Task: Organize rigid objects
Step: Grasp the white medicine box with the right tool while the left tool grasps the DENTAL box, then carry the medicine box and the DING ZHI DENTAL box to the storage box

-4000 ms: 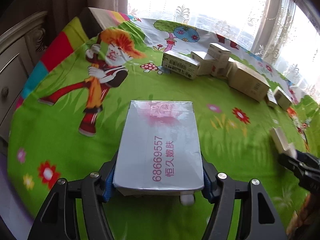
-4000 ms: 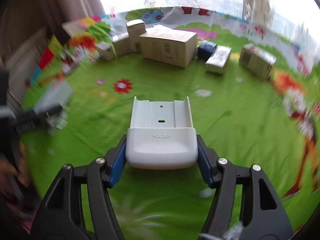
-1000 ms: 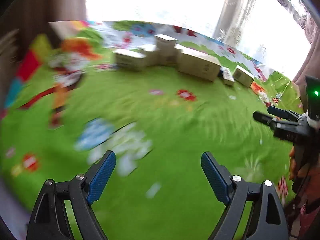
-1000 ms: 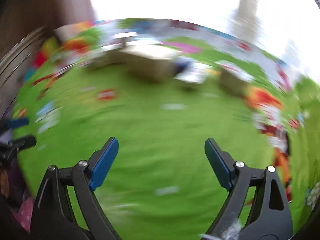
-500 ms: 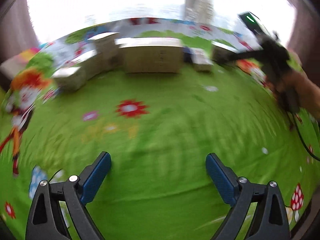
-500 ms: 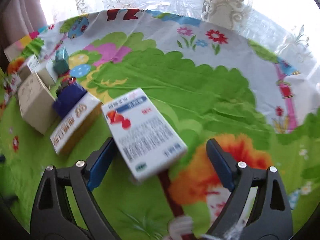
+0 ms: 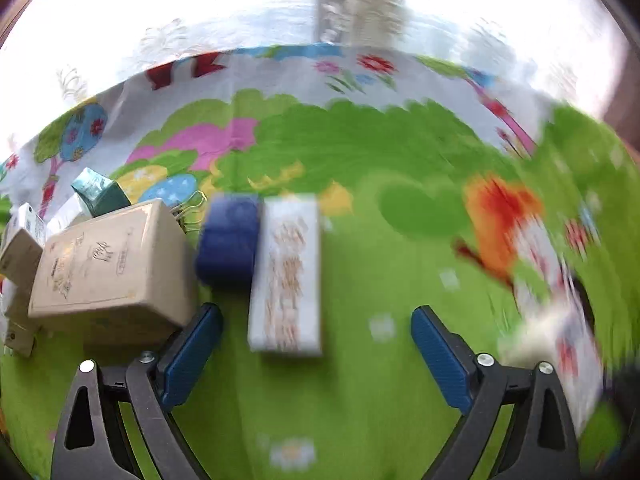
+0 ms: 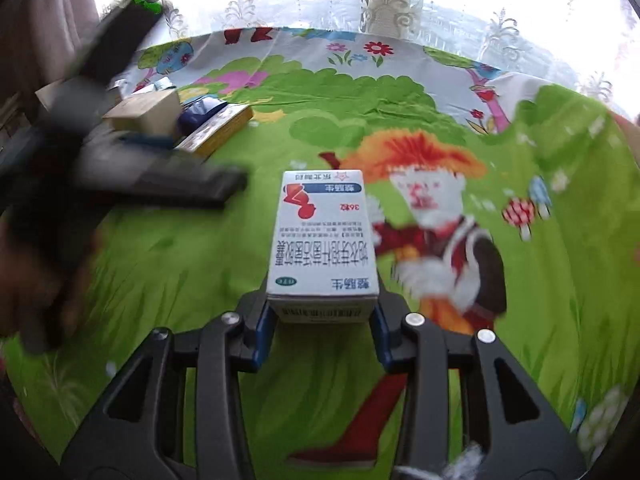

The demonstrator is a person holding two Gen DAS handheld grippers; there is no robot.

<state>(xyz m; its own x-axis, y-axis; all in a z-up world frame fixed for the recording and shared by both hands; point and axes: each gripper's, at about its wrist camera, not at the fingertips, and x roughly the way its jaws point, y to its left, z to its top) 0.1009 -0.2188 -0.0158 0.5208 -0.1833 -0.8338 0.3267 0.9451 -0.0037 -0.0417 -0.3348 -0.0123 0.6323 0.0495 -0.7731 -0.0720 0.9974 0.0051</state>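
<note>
While the right gripper closes on the white medicine box, its blue pads sit against the box's near end above the green cartoon cloth. The left gripper stands wide, jaws narrowing, gripping nothing. A long white box lies ahead between its fingers, apparently untouched through the blur. A dark blue box and tan carton sit left.
</note>
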